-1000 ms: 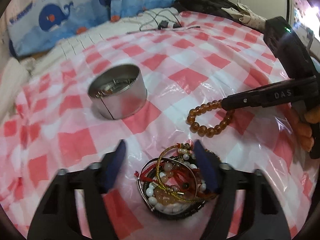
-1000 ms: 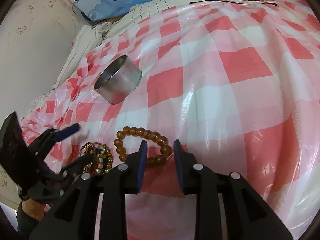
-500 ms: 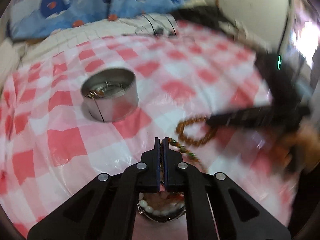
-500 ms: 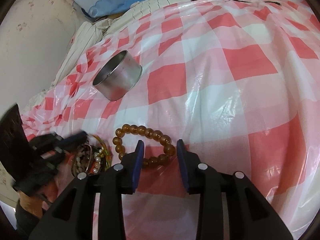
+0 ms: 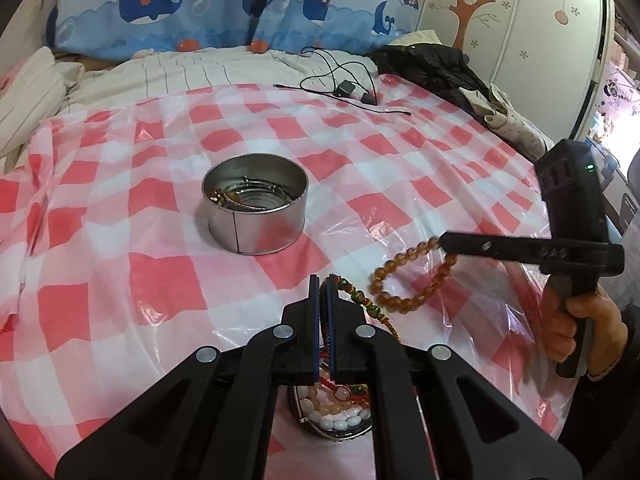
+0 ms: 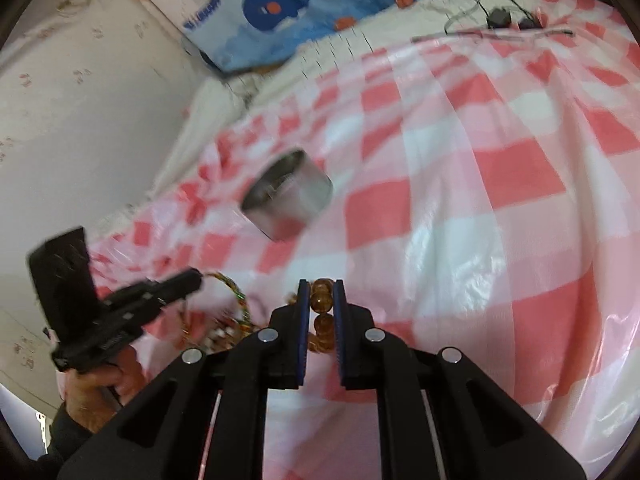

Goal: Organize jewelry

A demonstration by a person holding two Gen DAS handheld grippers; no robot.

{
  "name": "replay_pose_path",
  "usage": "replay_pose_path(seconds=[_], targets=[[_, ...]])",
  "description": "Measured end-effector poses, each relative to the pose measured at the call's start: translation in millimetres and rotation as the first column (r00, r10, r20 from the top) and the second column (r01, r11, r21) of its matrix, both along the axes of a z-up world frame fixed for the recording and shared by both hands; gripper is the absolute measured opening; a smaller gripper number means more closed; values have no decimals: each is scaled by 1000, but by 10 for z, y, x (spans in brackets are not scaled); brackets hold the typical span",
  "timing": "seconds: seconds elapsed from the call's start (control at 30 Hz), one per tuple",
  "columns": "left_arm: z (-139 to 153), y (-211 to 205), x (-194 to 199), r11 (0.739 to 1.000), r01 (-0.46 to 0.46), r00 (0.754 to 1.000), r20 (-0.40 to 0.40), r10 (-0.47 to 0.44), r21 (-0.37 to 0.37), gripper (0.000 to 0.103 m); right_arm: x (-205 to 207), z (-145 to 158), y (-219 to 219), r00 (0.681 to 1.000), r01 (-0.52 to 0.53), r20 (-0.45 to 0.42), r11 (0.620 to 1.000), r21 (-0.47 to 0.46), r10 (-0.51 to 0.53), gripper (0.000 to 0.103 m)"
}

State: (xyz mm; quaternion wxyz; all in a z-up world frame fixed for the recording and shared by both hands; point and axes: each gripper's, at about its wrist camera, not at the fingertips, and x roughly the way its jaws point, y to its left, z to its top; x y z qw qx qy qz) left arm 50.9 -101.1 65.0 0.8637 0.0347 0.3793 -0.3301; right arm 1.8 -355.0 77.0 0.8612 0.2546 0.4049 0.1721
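Amber bracelet [image 6: 321, 304] (clamped), beaded strand [image 5: 356, 294] (pinched)

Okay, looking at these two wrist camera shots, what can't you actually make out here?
- Jewelry pile, left wrist view: mostly hidden under the left gripper; the pieces can't be counted.
- Metal tin, right wrist view: motion-blurred, contents unreadable. In the left wrist view the tin holds pieces too small to identify.
- Amber bead bracelet, right wrist view: only a few beads show between the right gripper fingers.

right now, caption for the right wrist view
Right tool shut on amber bead bracelet, metal tin beyond.
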Motion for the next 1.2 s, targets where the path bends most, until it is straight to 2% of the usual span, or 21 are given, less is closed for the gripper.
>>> replay_pose_path(seconds=[0.1,0.27,0.7,1.03,1.2], targets=[[19,9,2,1000,-12,1000,14,12,10,2,-24,108,17,998,-13,56,1000,24,11,12],[42,17,-3,999,-42,998,39,41,33,2,-38,181,-4,995,-20,100,998,63,14,12],[110,33,15,991,-99,992,91,90,89,3,20,239,85,988,-63,144,995,73,52,12],[408,160,246,991,-132,987,94,133,-10,3,281,398,174,976,-103,206,987,127,75,12],[548,87,360,991,-130,985,114,133,-29,3,323,430,95,975,-96,214,984,149,62,12]])
